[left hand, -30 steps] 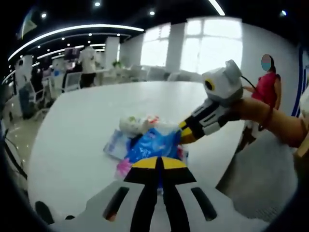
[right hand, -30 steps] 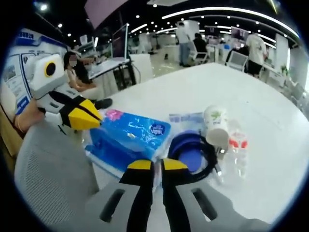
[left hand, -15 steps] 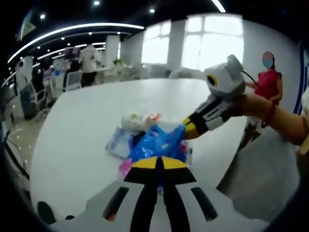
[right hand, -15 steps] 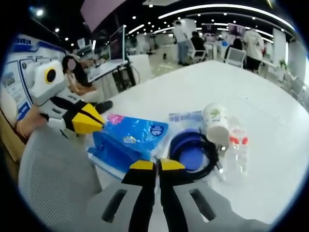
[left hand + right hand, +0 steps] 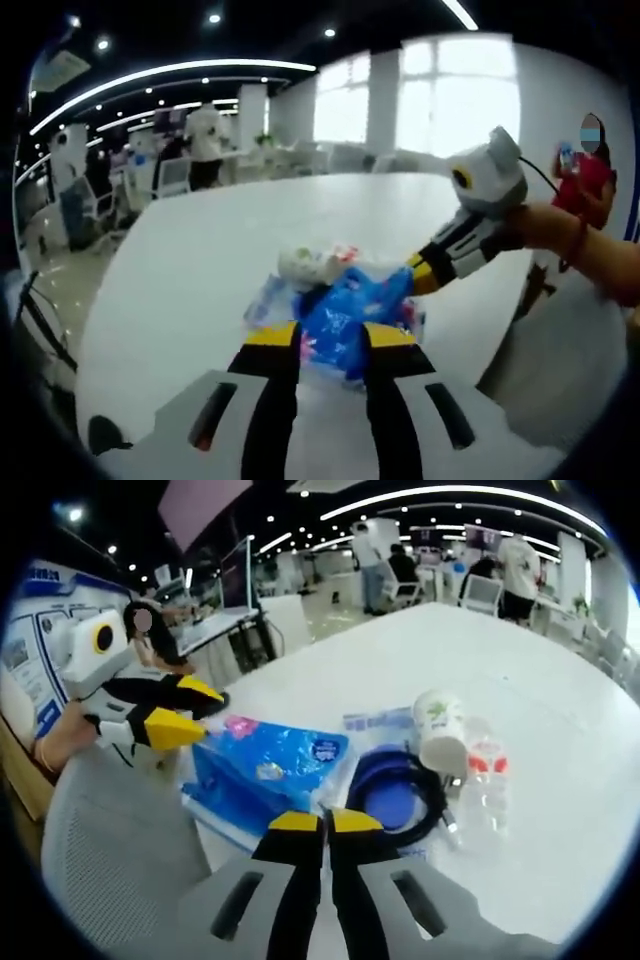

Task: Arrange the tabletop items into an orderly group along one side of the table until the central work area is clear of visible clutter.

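Open-plan office w/ ceiling strip lights, big windows, people standing at far desks. White tabletop (image 5: pixel 560 710) carries one cluster near its edge: blue tissue pack (image 5: pixel 265 770), then coiled black cable (image 5: pixel 400 795) round a blue disc, paper cup (image 5: pixel 440 735) lying on its side, clear plastic bottle (image 5: pixel 485 780). Left gripper (image 5: pixel 330 345) fingers apart, either side of the pack. Right gripper (image 5: pixel 323 825) fingers together, just short of the pack.

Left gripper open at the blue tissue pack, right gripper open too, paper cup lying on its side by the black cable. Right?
Not quite: the right gripper is shut, its fingers pressed together in the right gripper view. The rest holds: the left gripper is open at the blue tissue pack, and the paper cup lies on its side by the black cable.
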Demonstrator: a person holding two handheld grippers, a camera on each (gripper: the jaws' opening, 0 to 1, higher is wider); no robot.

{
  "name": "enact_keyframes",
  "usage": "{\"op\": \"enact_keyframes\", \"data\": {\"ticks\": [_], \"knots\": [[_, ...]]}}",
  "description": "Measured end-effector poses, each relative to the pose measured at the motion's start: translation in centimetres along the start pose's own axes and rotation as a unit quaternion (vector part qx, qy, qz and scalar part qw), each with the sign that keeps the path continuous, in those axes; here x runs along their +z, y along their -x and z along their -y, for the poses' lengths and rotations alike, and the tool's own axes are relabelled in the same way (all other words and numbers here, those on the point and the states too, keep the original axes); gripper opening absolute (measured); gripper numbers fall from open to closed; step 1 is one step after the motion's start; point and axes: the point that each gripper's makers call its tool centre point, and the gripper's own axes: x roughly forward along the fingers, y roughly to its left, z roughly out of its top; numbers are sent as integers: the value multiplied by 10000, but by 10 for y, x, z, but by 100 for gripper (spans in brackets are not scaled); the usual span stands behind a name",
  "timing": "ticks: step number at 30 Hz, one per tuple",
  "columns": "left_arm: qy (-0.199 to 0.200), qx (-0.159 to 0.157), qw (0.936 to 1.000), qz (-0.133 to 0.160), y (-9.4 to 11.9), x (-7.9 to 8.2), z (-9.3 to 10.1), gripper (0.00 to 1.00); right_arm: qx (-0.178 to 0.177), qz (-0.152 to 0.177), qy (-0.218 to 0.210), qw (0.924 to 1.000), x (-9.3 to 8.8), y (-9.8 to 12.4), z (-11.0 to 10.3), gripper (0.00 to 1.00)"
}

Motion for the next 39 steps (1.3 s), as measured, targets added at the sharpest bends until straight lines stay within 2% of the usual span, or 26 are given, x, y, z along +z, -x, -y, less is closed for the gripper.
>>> {"op": "enact_keyframes", "data": {"ticks": [3,7,10,12,15,23,29,33,36,39], "knots": [[-22,98,9999,42,0,2,-3,46,-22,27,-48,10000,1,2,2,2],[-16,197,9998,72,-1,3,-7,60,-89,67,-131,9999,1,5,7,2],[23,180,9998,80,-3,2,-7,74,-262,-28,-227,9994,-2,8,12,2],[26,226,9997,107,-4,2,-8,86,-427,-106,-87,9990,-4,12,17,2],[-21,346,9991,241,-4,6,-12,99,-444,-66,-168,9989,-2,16,19,2],[-143,415,9988,210,-4,6,-14,99,-558,86,-278,9980,10,32,28,2],[32,396,9992,85,-5,-1,-17,99,-761,72,-378,9964,12,50,41,2],[-60,411,9990,134,-4,2,-16,99,-847,86,-440,9954,13,60,49,2],[-173,380,9987,293,-3,9,-13,99,-929,74,-492,9944,13,66,58,2],[-201,293,9990,285,-5,8,-9,99,-961,76,-549,9938,13,70,68,2]]}}
